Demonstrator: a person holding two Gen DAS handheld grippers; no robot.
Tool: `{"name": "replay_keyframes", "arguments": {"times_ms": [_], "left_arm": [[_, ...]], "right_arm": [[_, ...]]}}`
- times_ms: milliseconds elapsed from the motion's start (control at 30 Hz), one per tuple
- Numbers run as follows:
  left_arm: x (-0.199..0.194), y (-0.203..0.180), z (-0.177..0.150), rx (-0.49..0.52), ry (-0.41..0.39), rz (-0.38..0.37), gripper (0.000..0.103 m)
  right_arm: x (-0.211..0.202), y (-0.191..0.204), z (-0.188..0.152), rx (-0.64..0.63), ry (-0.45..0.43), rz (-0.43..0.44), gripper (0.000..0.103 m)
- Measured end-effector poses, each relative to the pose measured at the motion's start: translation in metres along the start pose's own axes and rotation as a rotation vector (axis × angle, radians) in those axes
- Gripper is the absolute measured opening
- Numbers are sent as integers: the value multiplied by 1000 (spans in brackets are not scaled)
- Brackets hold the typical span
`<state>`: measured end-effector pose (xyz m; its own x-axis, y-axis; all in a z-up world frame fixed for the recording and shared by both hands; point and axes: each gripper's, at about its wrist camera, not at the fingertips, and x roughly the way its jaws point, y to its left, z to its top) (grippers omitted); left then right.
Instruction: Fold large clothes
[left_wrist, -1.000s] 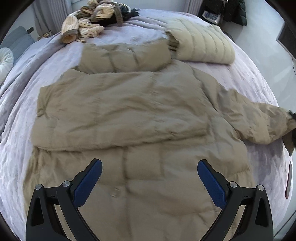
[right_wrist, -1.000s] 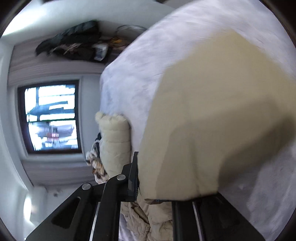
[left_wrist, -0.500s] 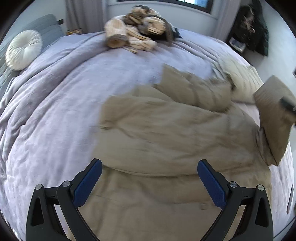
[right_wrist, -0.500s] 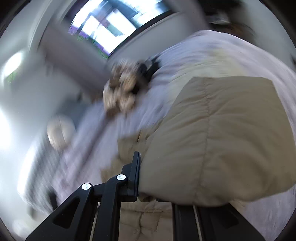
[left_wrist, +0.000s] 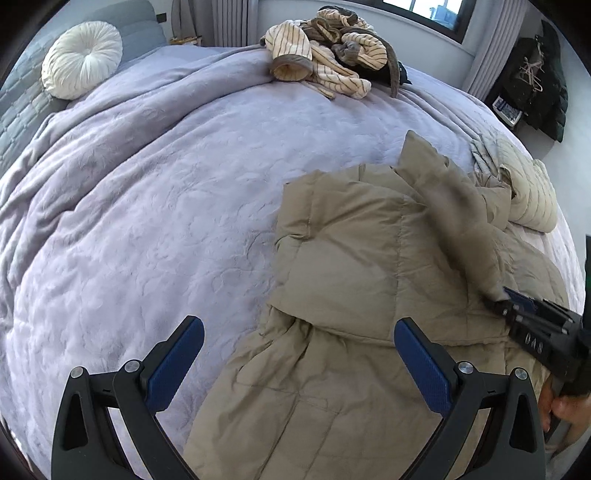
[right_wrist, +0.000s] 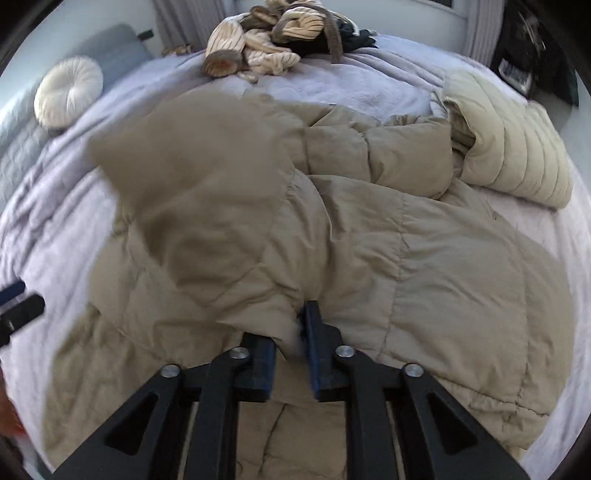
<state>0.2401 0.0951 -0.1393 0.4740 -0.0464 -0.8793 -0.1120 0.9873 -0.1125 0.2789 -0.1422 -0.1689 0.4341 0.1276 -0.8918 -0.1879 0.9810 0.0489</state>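
From my left wrist camera, my left gripper (left_wrist: 295, 363) hangs with its jaws spread wide and nothing between them, above the near edge of the bed (left_wrist: 147, 203). The tan puffer jacket (left_wrist: 369, 266) lies on the bed's right half, its left side already turned in, so its left edge runs straight away from me toward the far edge. My left pad (left_wrist: 173, 363) sits over bare purple cover and my right pad over the jacket's hem. My right gripper (left_wrist: 517, 306) comes in from the right edge of the bed with the jacket's right sleeve (left_wrist: 458, 221) trailing from its tip, blurred, laid slantwise across the chest. A striped heap of clothes (left_wrist: 328, 51) sits at the far edge, a round white cushion (left_wrist: 81, 59) at the far left corner, and a cream quilted garment (left_wrist: 532, 199) just beyond the jacket's collar. From my right wrist camera, my right gripper (right_wrist: 291, 332) has just been opening; the jaws stand a little apart with the sleeve's cuff (right_wrist: 266, 317) between them, pressed against the left jaw and seemingly clear of the right, so I judge the grip is letting go. The sleeve runs up and to the left from the cuff across the jacket's body. I judge the next fold turns on the jacket's long axis, running from me toward the far edge, with both grippers near the hem.
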Motion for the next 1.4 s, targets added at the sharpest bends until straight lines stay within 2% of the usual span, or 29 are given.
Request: {"name": "replay_keyframes", "arguments": {"times_ms": [33, 67, 167, 233, 333, 433, 600, 700, 767, 800, 833, 867, 900, 1000, 1033, 1067, 1167, 1267, 1400], "left_arm": [[0, 0, 0, -4, -1, -10, 103], [1, -1, 2, -7, -3, -22, 103], [3, -3, 8, -25, -1, -94, 103], [10, -5, 17, -50, 32, -200, 103], [22, -13, 27, -63, 66, -318, 103], [43, -32, 38, -54, 123, -431, 103], [73, -71, 50, -19, 172, -512, 103], [80, -85, 60, -31, 173, -559, 101], [82, -91, 66, -35, 165, -555, 79], [84, -95, 68, -30, 173, -551, 62], [86, -96, 69, -29, 179, -549, 37], [87, -97, 69, -26, 186, -555, 24], [86, -95, 69, -25, 188, -562, 19], [69, -89, 61, -3, 130, -539, 15], [64, -87, 57, 7, 117, -532, 15], [59, -83, 52, 17, 107, -524, 15], [60, -75, 32, 45, 109, -469, 15], [79, -67, 20, 40, 147, -435, 15], [88, -71, 16, 82, 135, -408, 16]], "right_arm": [[-3, 3, -1, -8, -4, -6, 50], [-8, 1, -2, -10, -8, -5, 58], [-23, -1, -10, -11, -18, -4, 58], [-36, -3, -14, 8, -24, 13, 59], [-52, -18, -28, 72, -22, 49, 59], [-66, -54, -47, 226, -3, 131, 59], [-71, -131, -94, 591, 30, 304, 59], [-69, -169, -119, 774, 2, 350, 60], [-67, -190, -129, 874, -46, 375, 60], [-65, -199, -132, 917, -64, 384, 60], [-63, -207, -136, 967, -82, 399, 60], [-60, -214, -140, 1014, -100, 416, 60], [-56, -222, -144, 1072, -117, 435, 60], [-47, -238, -149, 1182, -155, 485, 56], [-47, -242, -147, 1186, -167, 497, 29], [-48, -244, -143, 1170, -171, 503, 12], [-54, -242, -126, 1038, -162, 461, 12], [-43, -239, -120, 948, -107, 385, 12], [-18, -242, -127, 946, -59, 363, 12]]}}
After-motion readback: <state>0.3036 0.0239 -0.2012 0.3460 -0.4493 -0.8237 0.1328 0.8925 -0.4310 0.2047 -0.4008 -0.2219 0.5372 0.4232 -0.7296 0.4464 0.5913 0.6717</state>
